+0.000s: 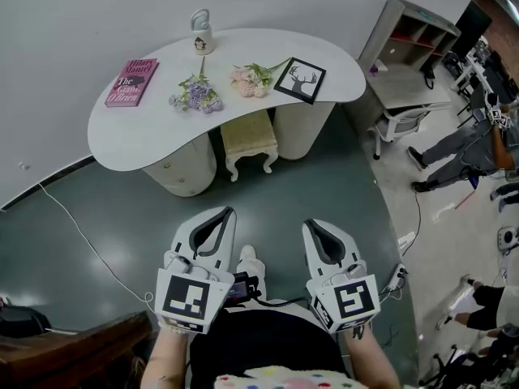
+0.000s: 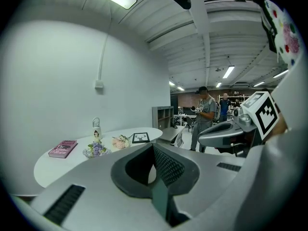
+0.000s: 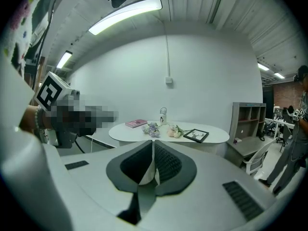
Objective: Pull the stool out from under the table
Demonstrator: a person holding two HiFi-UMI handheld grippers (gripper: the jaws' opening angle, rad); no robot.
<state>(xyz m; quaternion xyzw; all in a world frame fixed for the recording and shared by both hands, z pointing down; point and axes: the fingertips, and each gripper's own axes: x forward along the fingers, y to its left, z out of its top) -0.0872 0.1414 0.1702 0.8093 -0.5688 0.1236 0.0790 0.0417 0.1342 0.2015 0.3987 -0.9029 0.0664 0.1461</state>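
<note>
Stool (image 1: pixel 250 136), a small cream upholstered seat on carved white legs, stands tucked between the two rounded cream pedestals (image 1: pixel 185 165) of the white kidney-shaped surface (image 1: pixel 134 132). It sits partly under the top, with its front edge and front legs showing toward the person. Both tools hang well apart from it, over the grey-green floor (image 1: pixel 97 217). The white left tool (image 1: pixel 220 214) and the white right tool (image 1: pixel 313 225) each have their jaws closed with nothing between them, as each tool's own view shows. Likely hazards, by judgement: closed jaws cannot take the seat edge or a leg, so an approach without opening first would only push the stool deeper under the top. A grip on the padded seat may slip, and a grip on one leg alone may turn the stool so that it jams against a pedestal. A pull that lifts could knock the underside of the top and disturb what stands on it, chiefly the upright white bottle (image 1: pixel 201 34), the loose lilac flower sprig (image 1: pixel 195 97), the pink flower sprig (image 1: pixel 248 79) and the black-framed deer picture (image 1: pixel 300 79). The pink book (image 1: pixel 131 81) lies flat and is less at risk. A thin white cable (image 1: pixel 81 232) crosses the floor at the left, a possible snag for a backward step.
</note>
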